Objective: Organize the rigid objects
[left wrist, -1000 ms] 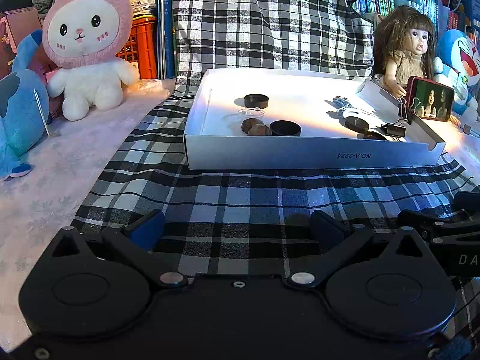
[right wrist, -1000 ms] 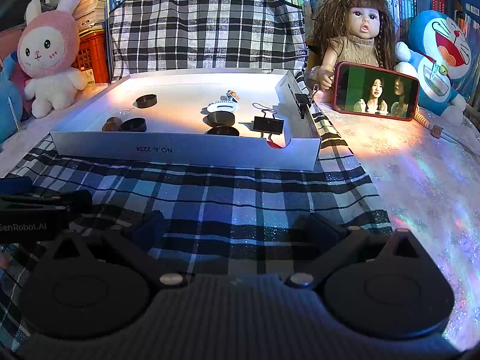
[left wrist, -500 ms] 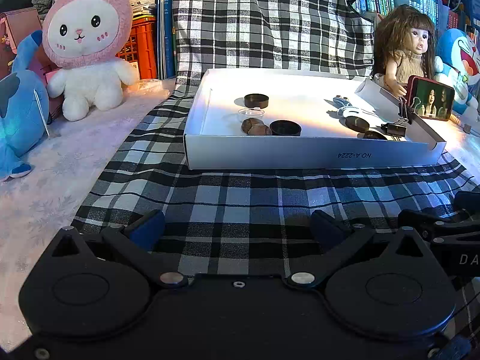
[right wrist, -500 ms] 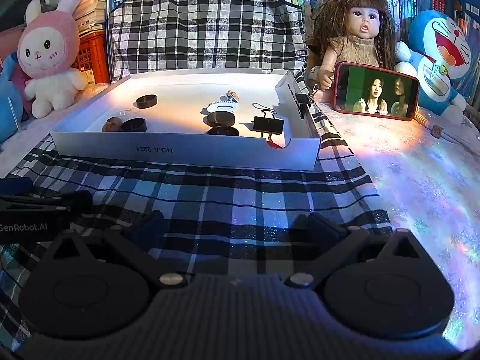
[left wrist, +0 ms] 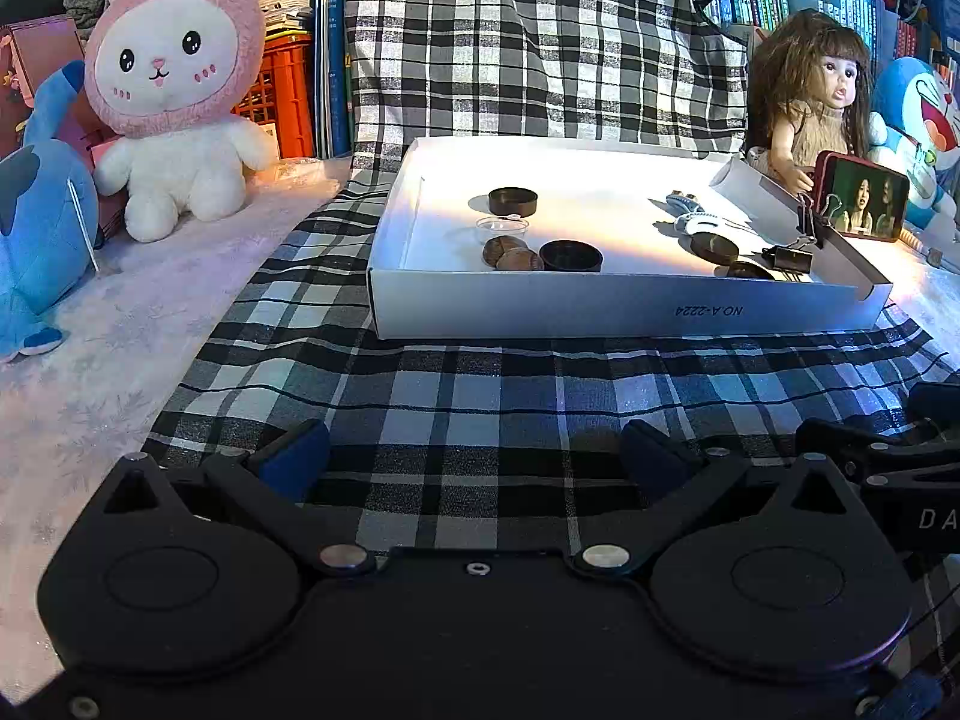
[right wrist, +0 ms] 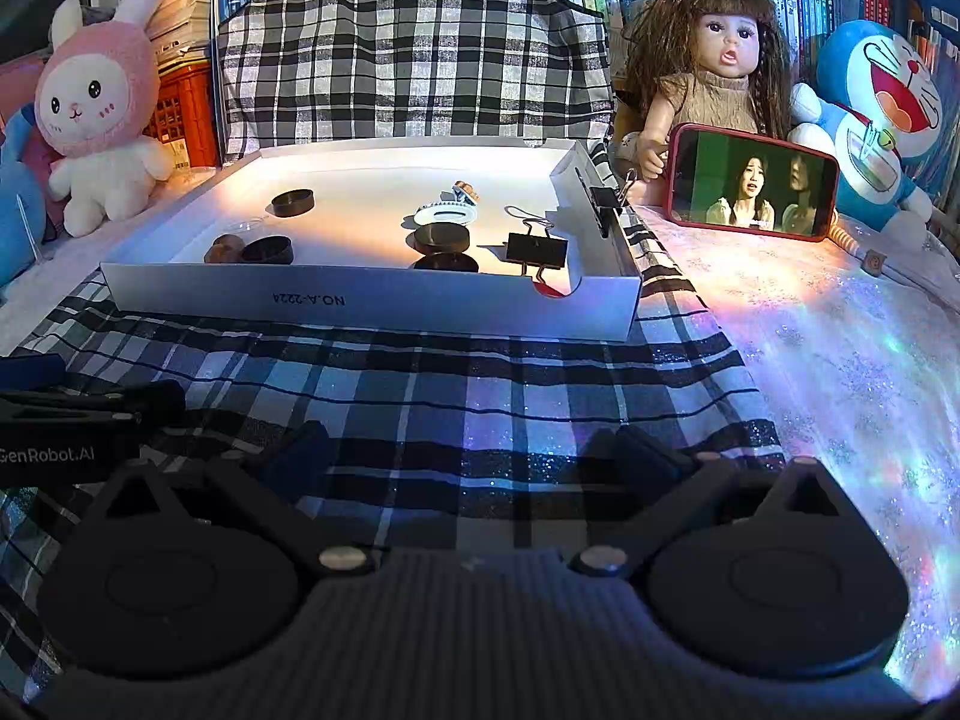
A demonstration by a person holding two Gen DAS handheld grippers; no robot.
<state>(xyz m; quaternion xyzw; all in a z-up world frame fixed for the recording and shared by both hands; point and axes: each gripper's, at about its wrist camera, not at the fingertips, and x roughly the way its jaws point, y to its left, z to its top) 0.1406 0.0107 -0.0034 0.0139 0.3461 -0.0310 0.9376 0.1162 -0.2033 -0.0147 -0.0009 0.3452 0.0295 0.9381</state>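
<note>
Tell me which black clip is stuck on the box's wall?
The smaller binder clip is clamped on the white box's right wall, by the phone. The bigger binder clip just lies on the box floor.

The right tongs (right wrist: pixel 474 456) hang spread above the plaid cloth (right wrist: pixel 480 384), empty. Ahead, a white tray (right wrist: pixel 372 303) holds dark caps (right wrist: pixel 293 202), a black binder clip (right wrist: pixel 536 250) near its right edge, and a white clip (right wrist: pixel 447 215). A phone (right wrist: pixel 753 189) leans on a doll (right wrist: pixel 714 72).
</note>
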